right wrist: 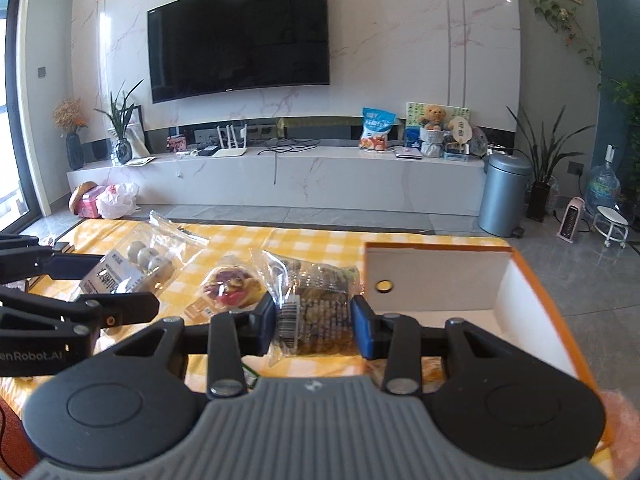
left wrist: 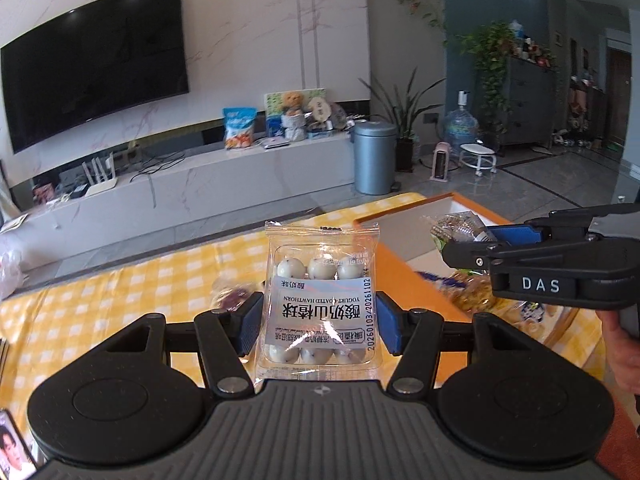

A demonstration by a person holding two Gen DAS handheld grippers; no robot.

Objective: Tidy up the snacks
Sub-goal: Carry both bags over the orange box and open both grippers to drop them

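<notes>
My left gripper (left wrist: 318,326) is shut on a clear pack of yogurt-coated hawthorn balls (left wrist: 320,308), held above the yellow checked tablecloth (left wrist: 120,292). The same pack shows at the left in the right wrist view (right wrist: 132,270). My right gripper (right wrist: 314,326) is shut on a clear packet of brown snacks (right wrist: 316,304), held by the near left edge of the orange-rimmed white box (right wrist: 532,276). In the left wrist view the right gripper (left wrist: 476,242) holds its packet (left wrist: 456,226) over the box (left wrist: 400,268). A pink and purple wrapped snack (right wrist: 230,286) lies on the cloth.
Other snack packs lie inside the box (left wrist: 472,294). A phone (left wrist: 12,448) lies at the table's near left. Beyond the table are a grey floor, a white TV bench (right wrist: 280,176) and a grey bin (right wrist: 504,196).
</notes>
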